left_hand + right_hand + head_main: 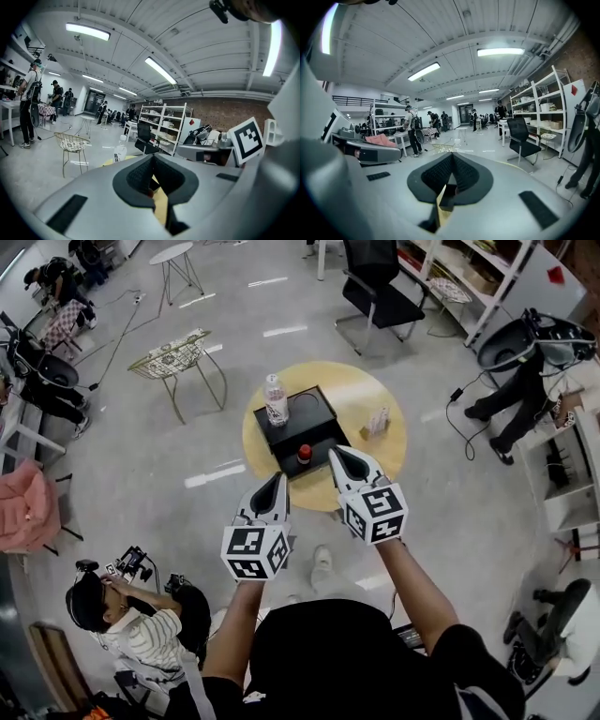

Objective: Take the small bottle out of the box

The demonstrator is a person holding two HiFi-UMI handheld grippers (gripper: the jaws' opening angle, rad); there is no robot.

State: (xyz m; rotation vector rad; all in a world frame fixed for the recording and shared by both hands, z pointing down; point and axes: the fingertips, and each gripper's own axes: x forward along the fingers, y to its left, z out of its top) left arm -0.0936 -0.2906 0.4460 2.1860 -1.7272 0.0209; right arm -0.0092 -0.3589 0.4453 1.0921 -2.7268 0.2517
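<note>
Left gripper: I read the jaws as fully together. In its own view the pads met at the tip with nothing between them. From the head view it hung over the near edge of the round yellow table, a little nearer than the small bottle and to its left. It touched nothing that I could see.

Right gripper: its jaws were closed to a point as well. In its own view they sat pad on pad and held nothing. The tip lay just right of the small bottle, close beside it. I couldn't tell from above whether the two were touching.

Small bottle: it had a red cap and a dark body, and stood upright at the near edge of the black box, between the two gripper tips. I couldn't tell whether it sat in a recess or on the top.

Other items: a clear water bottle stood upright on the far left corner of the box, and it also showed beyond the left jaws. A small pale carton stood on the table to the right of the box, apart from it.
</note>
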